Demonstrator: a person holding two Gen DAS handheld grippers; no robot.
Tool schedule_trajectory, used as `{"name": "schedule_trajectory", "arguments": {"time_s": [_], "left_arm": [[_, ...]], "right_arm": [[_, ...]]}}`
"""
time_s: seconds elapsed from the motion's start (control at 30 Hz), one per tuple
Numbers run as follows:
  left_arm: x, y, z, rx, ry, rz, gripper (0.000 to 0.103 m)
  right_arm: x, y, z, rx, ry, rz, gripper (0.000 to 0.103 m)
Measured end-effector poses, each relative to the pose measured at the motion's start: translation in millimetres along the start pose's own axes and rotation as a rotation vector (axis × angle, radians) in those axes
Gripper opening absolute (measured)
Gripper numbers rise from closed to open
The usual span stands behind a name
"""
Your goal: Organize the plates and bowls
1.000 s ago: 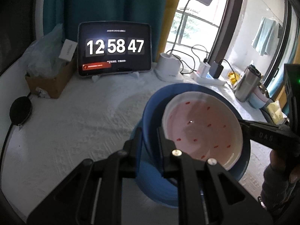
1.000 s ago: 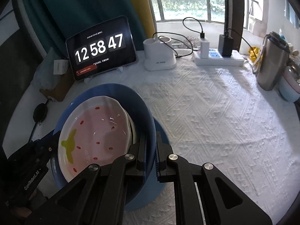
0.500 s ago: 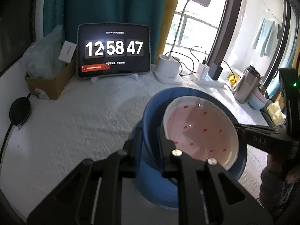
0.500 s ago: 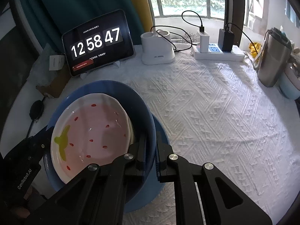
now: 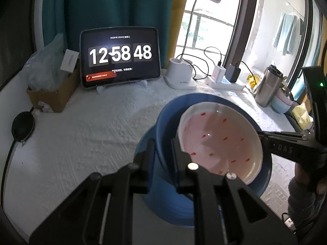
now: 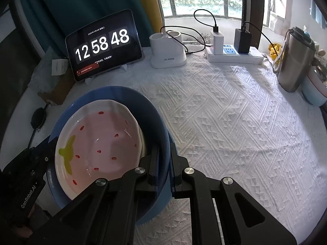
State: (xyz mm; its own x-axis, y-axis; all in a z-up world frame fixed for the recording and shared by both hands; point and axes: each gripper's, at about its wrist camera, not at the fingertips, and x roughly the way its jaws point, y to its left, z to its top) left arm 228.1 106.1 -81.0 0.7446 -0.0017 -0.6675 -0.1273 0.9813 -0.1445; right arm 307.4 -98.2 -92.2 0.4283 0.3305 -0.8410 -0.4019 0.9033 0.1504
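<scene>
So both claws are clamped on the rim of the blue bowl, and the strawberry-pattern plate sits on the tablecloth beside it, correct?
Not quite. The left claw and right claw do clamp opposite sides of the blue bowl rim, but the strawberry-pattern plate lies inside the bowl, not on the tablecloth beside it. The right wrist view shows it most clearly.
</scene>
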Motion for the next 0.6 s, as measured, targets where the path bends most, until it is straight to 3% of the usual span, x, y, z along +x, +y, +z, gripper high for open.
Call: {"name": "schedule_trajectory", "arguments": {"time_s": [0.3,0.5,0.6], "left_arm": [[0.4,-0.3,0.4,-0.013,-0.002,0.013,0.018],[-2.6,-5.0,-1.7,0.009,-0.001,0.043,0.020],[-5.5,-3.6,-2.0,-0.001,-0.003,0.048,0.026]], "right_arm": [[-0.5,-1.4,-0.5,0.002,-0.004,0.001,0.012],[-2.3,-2.8,-3.0,0.021,-0.002,-0.011,0.018],[-3.3,-3.1,-4.3,0.020,-0.001,-0.026,0.022]]}}
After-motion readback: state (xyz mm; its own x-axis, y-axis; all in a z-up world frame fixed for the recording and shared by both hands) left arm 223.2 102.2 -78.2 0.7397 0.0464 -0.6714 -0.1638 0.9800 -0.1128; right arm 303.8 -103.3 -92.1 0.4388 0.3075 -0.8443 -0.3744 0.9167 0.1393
